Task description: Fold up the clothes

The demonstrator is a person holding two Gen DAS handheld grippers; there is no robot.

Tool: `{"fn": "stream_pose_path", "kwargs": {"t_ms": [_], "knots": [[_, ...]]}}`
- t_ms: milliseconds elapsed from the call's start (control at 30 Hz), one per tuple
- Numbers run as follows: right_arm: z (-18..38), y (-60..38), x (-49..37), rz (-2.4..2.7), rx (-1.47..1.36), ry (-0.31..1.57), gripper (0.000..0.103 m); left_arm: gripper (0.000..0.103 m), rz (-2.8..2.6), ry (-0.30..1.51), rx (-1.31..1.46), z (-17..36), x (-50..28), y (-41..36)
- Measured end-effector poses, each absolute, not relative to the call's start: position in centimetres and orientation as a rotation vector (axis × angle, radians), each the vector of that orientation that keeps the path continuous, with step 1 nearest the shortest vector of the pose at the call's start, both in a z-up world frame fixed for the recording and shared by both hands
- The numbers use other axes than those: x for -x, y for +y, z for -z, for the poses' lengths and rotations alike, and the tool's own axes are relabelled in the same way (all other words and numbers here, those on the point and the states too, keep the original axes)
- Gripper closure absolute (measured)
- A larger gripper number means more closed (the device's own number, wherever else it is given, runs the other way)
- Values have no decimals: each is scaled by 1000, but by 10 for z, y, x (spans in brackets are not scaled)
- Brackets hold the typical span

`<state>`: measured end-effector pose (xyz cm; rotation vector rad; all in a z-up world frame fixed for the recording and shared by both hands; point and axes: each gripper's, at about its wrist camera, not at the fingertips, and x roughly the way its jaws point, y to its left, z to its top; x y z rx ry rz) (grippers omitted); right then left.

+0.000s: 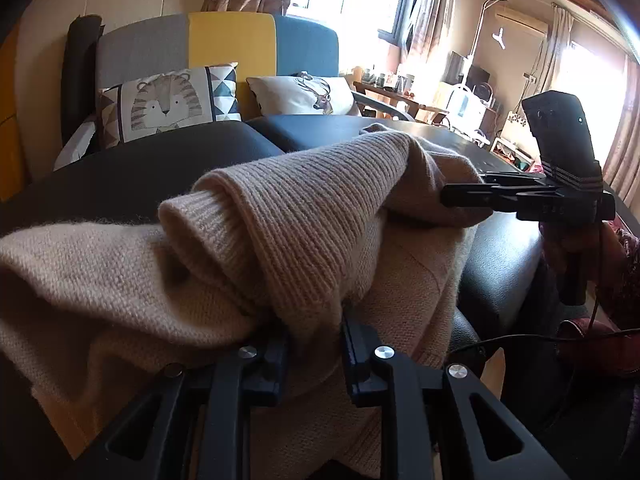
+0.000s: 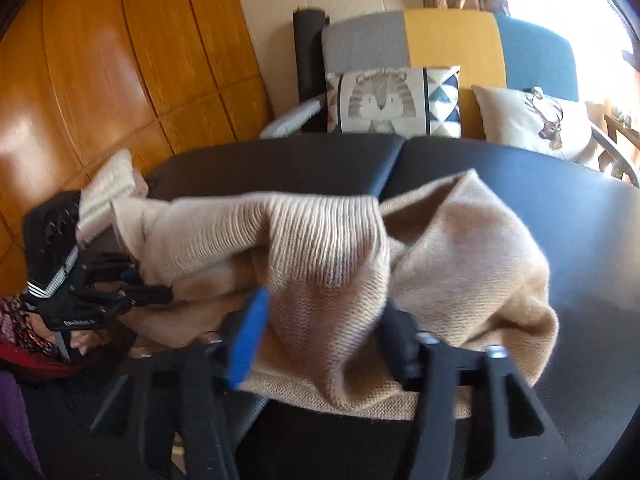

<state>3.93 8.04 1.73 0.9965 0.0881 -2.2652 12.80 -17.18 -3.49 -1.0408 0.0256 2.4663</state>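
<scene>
So there's a beige knit sweater (image 1: 312, 216) bunched up in a heap on a black padded table (image 1: 168, 168), near the edge closest to the person. The ribbed part is draped over the top of the pile, and a paler ribbed cuff (image 2: 106, 188) sticks out toward the left side in the right wrist view.

Left tongs (image 1: 314, 344): the two fingers sit a little apart with a fold of the sweater bunched between them. Looks like the knit is pinched there, though the fabric covers the tips, so I can't be totally sure how hard they press. The right wrist view shows the same tongs from the side, poking into the sweater's left end.

Right tongs (image 2: 320, 340): blue-padded fingers (image 2: 248, 336) stand apart on either side of a hanging fold of the sweater. That view is motion-blurred, and honestly I cannot tell if the pads are actually biting on the knit or just straddling it. From the left wrist view the right tongs come in from the right with their tips against the far end of the sweater, and a hand (image 1: 576, 248) is wrapped round the grip below.

Behind the table is a sofa (image 1: 224, 44) with grey, yellow and blue back panels, a tiger cushion (image 1: 168, 100) and a deer cushion (image 1: 308, 94). Wooden panelling (image 2: 120, 60) on the left wall.
</scene>
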Motion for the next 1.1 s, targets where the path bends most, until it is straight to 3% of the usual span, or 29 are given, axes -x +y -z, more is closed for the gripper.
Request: {"fn": "stream_pose_path", "kwargs": {"t_ms": [33, 267, 500, 600, 667, 767, 867, 1000, 1100], "knots": [[-13, 78, -39, 2269, -1026, 92, 85, 81, -2469, 29, 1042, 36, -128, -171], [4, 83, -46, 2312, -1060, -98, 85, 79, -2541, 103, 958, 30, -139, -161], [10, 86, -52, 2314, -1023, -131, 84, 78, -2583, 151, 939, 40, -136, -154], [12, 86, -58, 2302, -1002, -148, 71, 75, -2617, 191, 901, 44, -140, -149], [12, 84, -60, 2275, -976, -173, 46, 70, -2647, 271, 859, 48, -147, -141], [9, 71, -65, 2257, -943, -127, 18, 68, -2699, 438, 808, 53, -156, -125], [9, 47, -74, 2291, -930, 93, 14, 68, -2699, 474, 816, 52, -156, -121], [7, 44, -75, 2276, -929, 150, 14, 75, -2655, 355, 879, 45, -147, -133], [-3, 66, -63, 2202, -956, -71, 14, 83, -2599, 177, 934, 40, -137, -152]]}}
